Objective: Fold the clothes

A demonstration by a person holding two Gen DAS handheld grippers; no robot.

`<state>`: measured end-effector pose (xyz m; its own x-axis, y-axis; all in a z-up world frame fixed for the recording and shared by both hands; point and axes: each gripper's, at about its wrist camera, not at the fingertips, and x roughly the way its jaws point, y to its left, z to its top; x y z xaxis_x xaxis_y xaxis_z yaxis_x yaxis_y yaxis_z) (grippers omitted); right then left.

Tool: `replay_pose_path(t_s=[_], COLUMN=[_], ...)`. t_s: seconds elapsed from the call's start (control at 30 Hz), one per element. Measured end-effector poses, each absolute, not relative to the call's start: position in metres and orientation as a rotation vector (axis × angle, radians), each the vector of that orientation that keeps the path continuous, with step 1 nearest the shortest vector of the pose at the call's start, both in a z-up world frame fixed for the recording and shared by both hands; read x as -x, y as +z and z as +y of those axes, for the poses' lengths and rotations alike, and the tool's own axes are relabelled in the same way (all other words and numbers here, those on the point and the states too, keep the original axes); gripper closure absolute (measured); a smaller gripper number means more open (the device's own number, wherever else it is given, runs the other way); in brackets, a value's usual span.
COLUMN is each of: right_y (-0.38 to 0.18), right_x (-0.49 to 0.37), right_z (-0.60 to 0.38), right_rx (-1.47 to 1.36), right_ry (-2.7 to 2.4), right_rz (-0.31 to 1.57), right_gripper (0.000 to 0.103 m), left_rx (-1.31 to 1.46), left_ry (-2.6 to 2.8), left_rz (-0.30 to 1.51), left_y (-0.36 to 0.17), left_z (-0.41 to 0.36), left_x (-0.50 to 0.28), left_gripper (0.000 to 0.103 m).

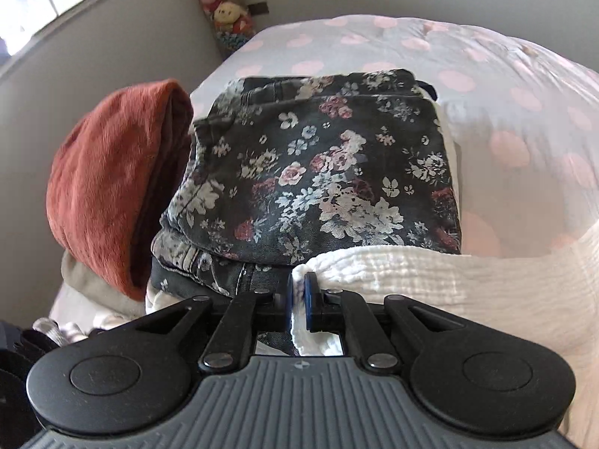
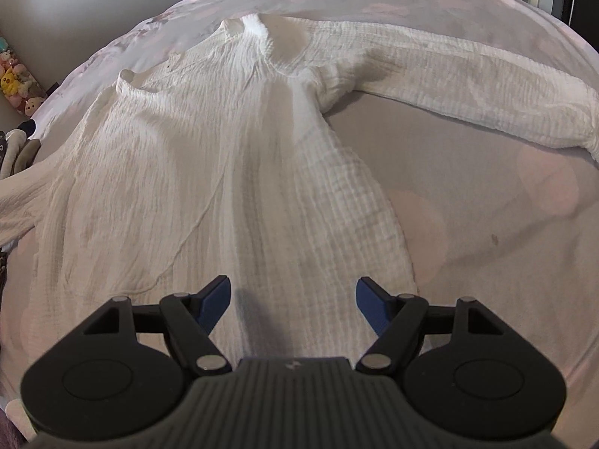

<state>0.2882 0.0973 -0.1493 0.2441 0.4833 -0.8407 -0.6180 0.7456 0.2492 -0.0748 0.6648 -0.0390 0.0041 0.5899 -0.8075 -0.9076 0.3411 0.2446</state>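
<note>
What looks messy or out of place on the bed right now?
Nothing spilled or damaged. The white crinkled top lies spread but skewed, its collar rumpled and one sleeve flung out sideways. The left gripper pinches its edge beside the folded floral jeans; the right gripper hovers open.

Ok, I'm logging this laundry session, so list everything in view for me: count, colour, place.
white garment: one, white crinkled, spread on the bed, one sleeve out to the side
floral jeans: one, dark with flowers, folded beside it
rust garment: one, rust orange, left of the jeans
bedspread: one, pale with pink dots, under everything
plush toys: several, mixed colours, against the wall
left hand-held gripper: shut on the white garment's edge
right hand-held gripper: open over the hem
</note>
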Motion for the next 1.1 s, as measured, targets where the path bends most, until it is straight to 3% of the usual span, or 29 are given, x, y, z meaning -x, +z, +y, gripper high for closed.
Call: replay_pose_path(t_s=[0.07, 0.13, 0.17, 0.6, 0.77, 1.1], right_y=[-0.149, -0.149, -0.149, -0.129, -0.121, -0.109], right_x=[-0.289, -0.289, -0.289, -0.277, -0.272, -0.266], right_z=[0.097, 0.097, 0.096, 0.080, 0.075, 0.062], right_rx=[0.141, 0.138, 0.137, 0.091, 0.071, 0.034], right_ry=[0.754, 0.753, 0.753, 0.774, 0.777, 0.793], right_rz=[1.092, 1.094, 1.095, 1.022, 0.988, 0.949], right_gripper=[0.027, 0.027, 0.027, 0.027, 0.027, 0.027], left_rx=[0.322, 0.269, 0.282, 0.433, 0.445, 0.427], left_ry=[1.227, 1.209, 1.163, 0.556, 0.305, 0.220], left_rz=[0.994, 0.948, 0.958, 1.040, 1.270, 1.438], left_y=[-0.032, -0.022, -0.022, -0.025, -0.068, -0.108], left_z=[0.653, 0.633, 0.620, 0.441, 0.377, 0.338], left_x=[0.073, 0.072, 0.073, 0.082, 0.079, 0.056], left_gripper=[0.077, 0.051, 0.047, 0.045, 0.045, 0.042])
